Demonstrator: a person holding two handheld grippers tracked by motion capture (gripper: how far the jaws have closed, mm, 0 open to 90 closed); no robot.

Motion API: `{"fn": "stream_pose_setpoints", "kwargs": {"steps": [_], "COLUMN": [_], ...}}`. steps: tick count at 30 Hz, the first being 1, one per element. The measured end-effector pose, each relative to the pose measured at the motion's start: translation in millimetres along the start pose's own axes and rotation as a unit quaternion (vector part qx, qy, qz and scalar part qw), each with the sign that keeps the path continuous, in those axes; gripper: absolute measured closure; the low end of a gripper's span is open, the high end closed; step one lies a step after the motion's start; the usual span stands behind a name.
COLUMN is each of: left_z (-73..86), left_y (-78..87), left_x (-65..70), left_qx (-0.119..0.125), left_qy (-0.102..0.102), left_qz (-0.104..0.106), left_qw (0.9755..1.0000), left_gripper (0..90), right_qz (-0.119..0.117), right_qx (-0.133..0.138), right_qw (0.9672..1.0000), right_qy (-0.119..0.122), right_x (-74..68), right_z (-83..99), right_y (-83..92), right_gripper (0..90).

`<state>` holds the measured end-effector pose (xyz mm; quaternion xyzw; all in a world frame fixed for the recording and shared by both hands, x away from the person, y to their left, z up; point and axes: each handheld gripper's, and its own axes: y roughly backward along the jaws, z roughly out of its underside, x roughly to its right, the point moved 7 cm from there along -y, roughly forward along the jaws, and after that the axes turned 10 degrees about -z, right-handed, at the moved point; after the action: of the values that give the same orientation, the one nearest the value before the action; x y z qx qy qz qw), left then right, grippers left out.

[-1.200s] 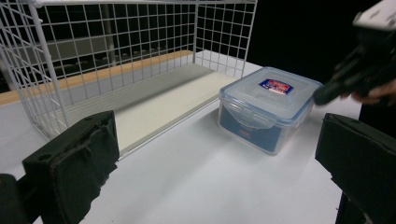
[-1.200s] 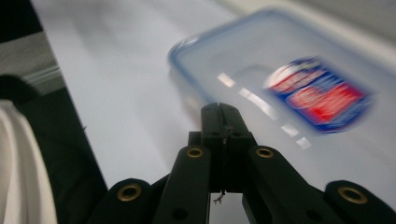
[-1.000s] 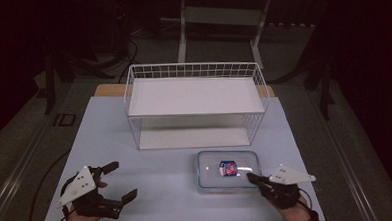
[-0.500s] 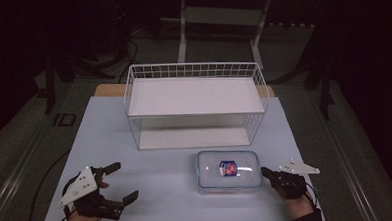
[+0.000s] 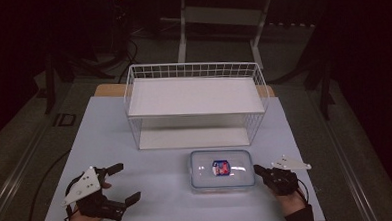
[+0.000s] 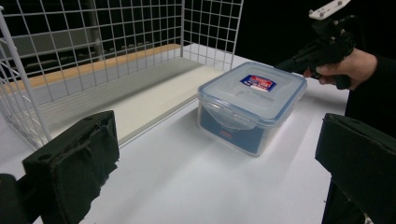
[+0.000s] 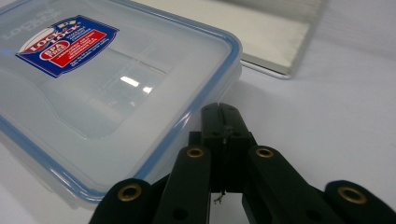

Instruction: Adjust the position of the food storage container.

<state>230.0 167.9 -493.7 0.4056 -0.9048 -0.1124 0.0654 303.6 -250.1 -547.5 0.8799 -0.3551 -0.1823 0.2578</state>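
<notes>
A clear plastic container (image 5: pixel 220 169) with a blue-rimmed lid and a red and blue label lies on the white table (image 5: pixel 161 162), in front of the wire rack (image 5: pixel 196 103). My right gripper (image 5: pixel 257 169) is shut, its tip at the container's right edge. In the right gripper view the closed jaws (image 7: pixel 223 114) end right at the lid's blue rim (image 7: pixel 205 88), with nothing between them. My left gripper (image 5: pixel 129 181) stands wide open at the table's front left, well apart from the container. Its two pads (image 6: pixel 74 154) frame the container (image 6: pixel 252 100) from a distance.
The white wire rack has a flat shelf on top (image 5: pixel 193 95) and a white board (image 5: pixel 192 136) under it. Its mesh wall (image 6: pixel 93 42) stands close on the left in the left gripper view. The person's right hand and gripper (image 6: pixel 327 49) are behind the container there.
My right gripper swung out to the right of the container, then came back a little toward its right edge. The left gripper has hardly moved and stays open.
</notes>
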Motion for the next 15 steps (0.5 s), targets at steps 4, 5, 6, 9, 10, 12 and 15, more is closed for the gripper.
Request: {"fn": "stream_pose_setpoints", "kwargs": {"steps": [4,5,6,9,10,12,15], "left_z": [-0.6,-0.3,0.0,1.1,1.1,1.4,2.1], "left_y": [0.4,0.2,0.0,-0.7,-0.7,-1.2,-1.7], "left_x": [-0.1,-0.1,0.2,0.8,0.8,1.3,0.8], "left_qx": [0.002,0.001,0.000,-0.003,-0.003,-0.003,-0.006], "left_qy": [0.001,0.000,0.001,-0.001,-0.001,-0.002,-0.002], "left_qz": [0.000,-0.001,-0.001,0.000,0.000,0.001,0.001], "left_qw": [1.0000,1.0000,1.0000,1.0000,1.0000,1.0000,1.0000], "left_gripper": [0.0,0.0,0.0,0.0,0.0,0.0,0.0], "right_qz": [-0.007,-0.014,-0.018,-0.024,-0.027,-0.030,-0.033], "right_qx": [-0.004,-0.005,-0.004,-0.007,-0.006,-0.007,-0.009], "right_qw": [0.9999,0.9999,0.9998,0.9996,0.9996,0.9994,0.9993], "right_qy": [0.006,0.008,0.008,0.009,0.009,0.012,0.014], "right_x": [-5.4,-8.3,-9.4,-12.0,-13.1,-15.8,-18.5], "right_z": [-4.1,-6.7,-8.0,-11.3,-12.2,-13.9,-15.5], "right_y": [-6.6,-10.9,-13.2,-18.4,-20.0,-23.0,-25.5], "right_gripper": [90.0,90.0,90.0,90.0,90.0,90.0,90.0]}}
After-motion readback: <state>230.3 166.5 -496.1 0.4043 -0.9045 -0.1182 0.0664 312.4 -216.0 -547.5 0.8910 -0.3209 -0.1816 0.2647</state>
